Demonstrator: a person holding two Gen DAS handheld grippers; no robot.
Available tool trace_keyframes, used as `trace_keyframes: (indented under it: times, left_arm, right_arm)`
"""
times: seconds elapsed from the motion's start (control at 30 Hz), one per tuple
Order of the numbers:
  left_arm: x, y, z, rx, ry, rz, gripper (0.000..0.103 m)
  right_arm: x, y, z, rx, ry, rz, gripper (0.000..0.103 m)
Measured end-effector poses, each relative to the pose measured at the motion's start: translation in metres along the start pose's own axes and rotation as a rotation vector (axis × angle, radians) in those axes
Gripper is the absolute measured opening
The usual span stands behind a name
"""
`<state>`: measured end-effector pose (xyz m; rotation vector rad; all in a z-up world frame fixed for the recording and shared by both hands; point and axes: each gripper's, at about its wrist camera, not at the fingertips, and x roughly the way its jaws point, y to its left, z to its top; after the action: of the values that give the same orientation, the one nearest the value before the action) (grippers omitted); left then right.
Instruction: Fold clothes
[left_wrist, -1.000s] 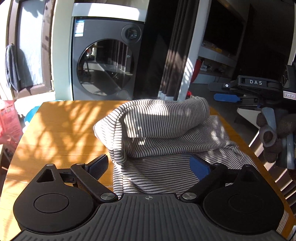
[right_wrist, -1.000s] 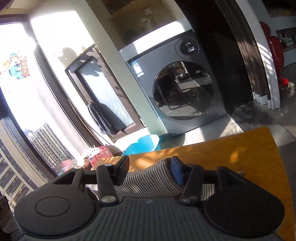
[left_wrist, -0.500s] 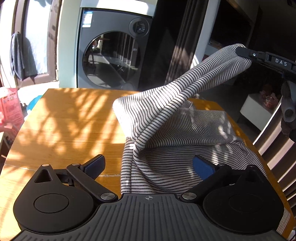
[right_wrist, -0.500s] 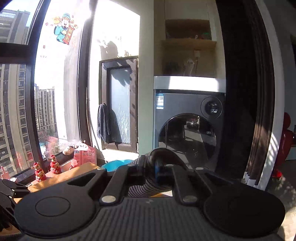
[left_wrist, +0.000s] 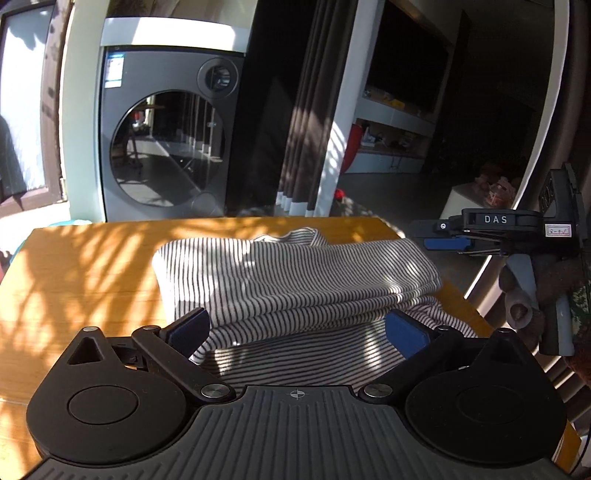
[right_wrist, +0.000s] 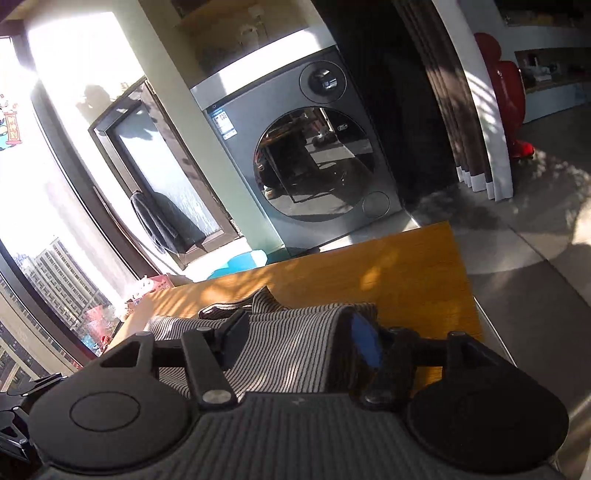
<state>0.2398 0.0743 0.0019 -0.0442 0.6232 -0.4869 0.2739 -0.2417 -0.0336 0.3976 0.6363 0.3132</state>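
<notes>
A black-and-white striped garment (left_wrist: 295, 280) lies folded over itself on the wooden table (left_wrist: 85, 280). My left gripper (left_wrist: 295, 328) is open at its near edge, one finger at each side of the fold, with the pads off the cloth. My right gripper (left_wrist: 443, 236) hovers at the garment's far right corner, held by a person's hand (left_wrist: 517, 306). In the right wrist view the striped garment (right_wrist: 288, 347) runs between the fingers of my right gripper (right_wrist: 301, 338). Its jaws are opening and no longer pinch the cloth.
A grey front-loading washing machine (left_wrist: 166, 147) stands beyond the table's far edge, with dark curtains (left_wrist: 306, 129) beside it. The table's right edge (right_wrist: 476, 314) drops to a tiled floor. Bare sunlit wood spreads to the left of the garment.
Half a second ago my right gripper held a fold of the garment lifted high at the right. That fold now lies flat on the table and the right jaws have parted.
</notes>
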Motion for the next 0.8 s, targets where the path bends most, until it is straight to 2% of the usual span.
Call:
trace_keyframes:
  times: [0.07, 0.13, 0.2, 0.27, 0.33, 0.4, 0.47, 0.53, 0.6, 0.63, 0.7, 0.8]
  left_arm:
    - [0.01, 0.0, 0.0, -0.009, 0.011, 0.006, 0.103]
    - [0.016, 0.002, 0.001, -0.015, 0.01, 0.017, 0.103]
    - [0.022, 0.004, 0.001, -0.023, -0.008, 0.036, 0.103]
    - [0.031, 0.008, 0.002, -0.032, -0.017, 0.056, 0.103]
    - [0.04, 0.011, -0.001, -0.031, -0.014, 0.101, 0.103]
    - [0.047, 0.015, -0.006, -0.022, -0.012, 0.152, 0.103]
    - [0.052, 0.02, -0.012, -0.023, 0.001, 0.181, 0.103]
    - [0.052, 0.027, -0.014, -0.046, 0.008, 0.182, 0.103]
    - [0.05, 0.034, -0.013, -0.072, 0.005, 0.175, 0.103]
    - [0.05, 0.035, -0.013, -0.069, 0.0, 0.181, 0.103]
    - [0.045, 0.036, -0.015, -0.051, -0.025, 0.202, 0.103]
    - [0.036, 0.029, -0.017, 0.006, -0.082, 0.272, 0.103]
  right_arm:
    - [0.002, 0.017, 0.0, -0.072, -0.017, 0.032, 0.004]
    - [0.005, 0.034, -0.001, -0.144, -0.036, 0.064, 0.004]
    - [-0.004, 0.048, 0.008, -0.204, -0.103, 0.083, 0.004]
    - [-0.003, 0.05, 0.014, -0.236, -0.121, 0.038, 0.004]
    - [0.008, 0.037, 0.007, -0.245, -0.079, -0.039, 0.004]
    - [0.021, 0.02, -0.004, -0.227, -0.008, -0.106, 0.004]
    - [0.026, -0.001, -0.021, -0.167, 0.05, -0.126, 0.005]
    - [0.014, 0.001, -0.026, -0.168, 0.032, -0.139, 0.006]
    - [-0.001, 0.011, -0.03, -0.195, 0.019, -0.157, 0.021]
    - [-0.009, 0.016, -0.032, -0.215, 0.01, -0.157, 0.025]
    - [-0.031, 0.026, -0.04, -0.26, 0.007, -0.086, 0.037]
    - [-0.067, 0.04, -0.052, -0.364, -0.013, -0.066, 0.04]
